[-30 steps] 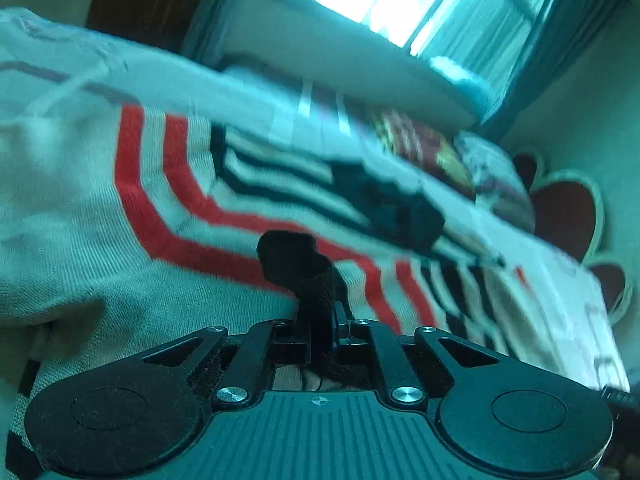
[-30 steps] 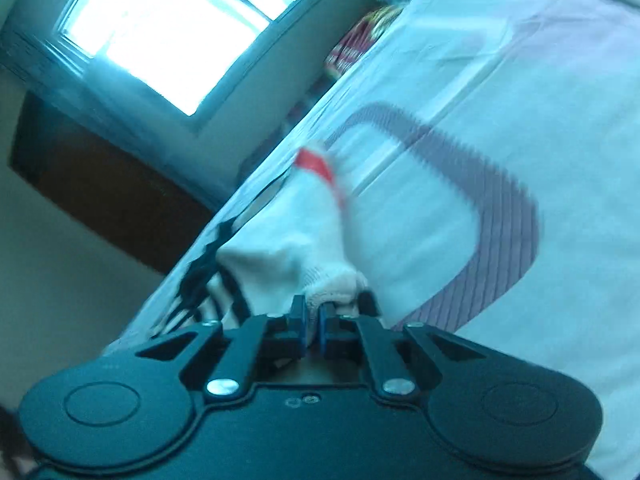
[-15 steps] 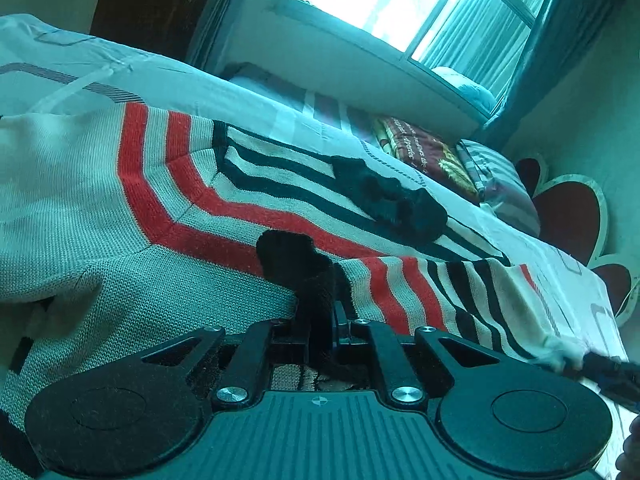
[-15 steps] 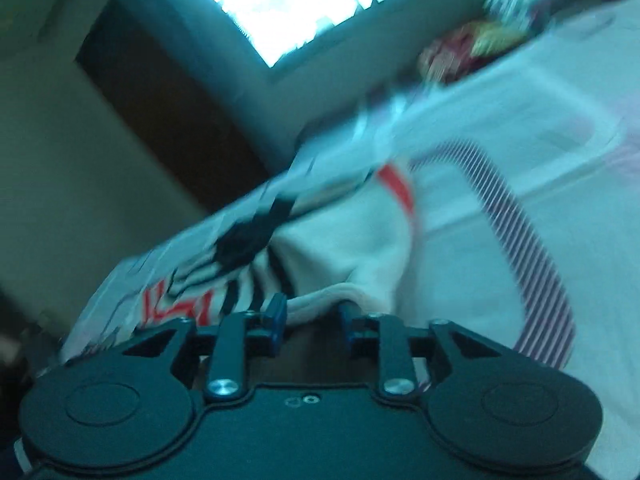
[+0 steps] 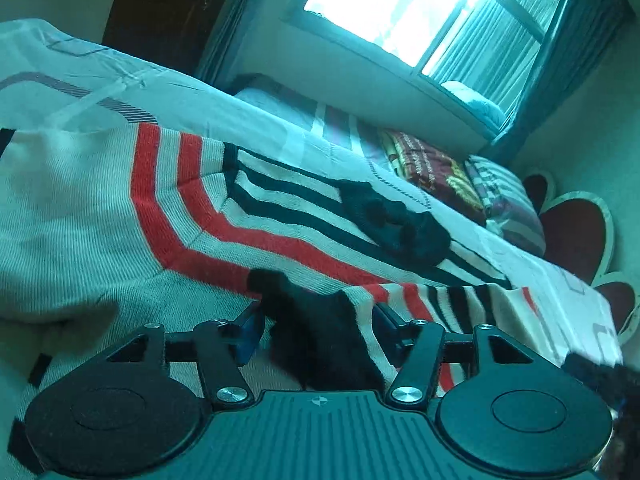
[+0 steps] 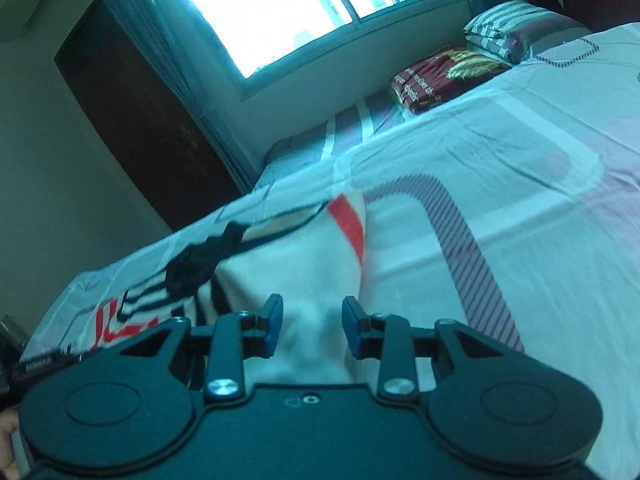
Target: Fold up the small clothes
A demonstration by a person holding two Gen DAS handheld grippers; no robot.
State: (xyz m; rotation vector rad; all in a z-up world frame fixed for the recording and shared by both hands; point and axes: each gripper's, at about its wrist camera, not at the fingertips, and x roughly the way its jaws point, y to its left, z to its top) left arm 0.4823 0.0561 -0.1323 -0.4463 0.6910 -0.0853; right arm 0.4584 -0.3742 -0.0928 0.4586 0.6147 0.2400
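Note:
A white knit sweater (image 5: 100,216) with red and black stripes lies spread on the bed. Its black collar (image 5: 396,224) shows mid-view. My left gripper (image 5: 316,332) is open, with a black cuff (image 5: 320,340) of the sweater lying loose between its fingers. In the right wrist view the sweater (image 6: 288,264) lies folded over, with a red stripe at its far edge. My right gripper (image 6: 312,328) is open just above the white cloth.
The bed sheet (image 6: 500,168) is pale with grey striped lines. Folded blankets (image 5: 432,172) and a striped pillow (image 5: 504,204) lie at the head, by the headboard (image 5: 576,236). A window (image 6: 272,4) and a dark door (image 6: 136,112) stand beyond the bed.
Both grippers have opened and let go of the sweater. The right gripper released the white hem first, then the left released the black cuff, which now lies loose.

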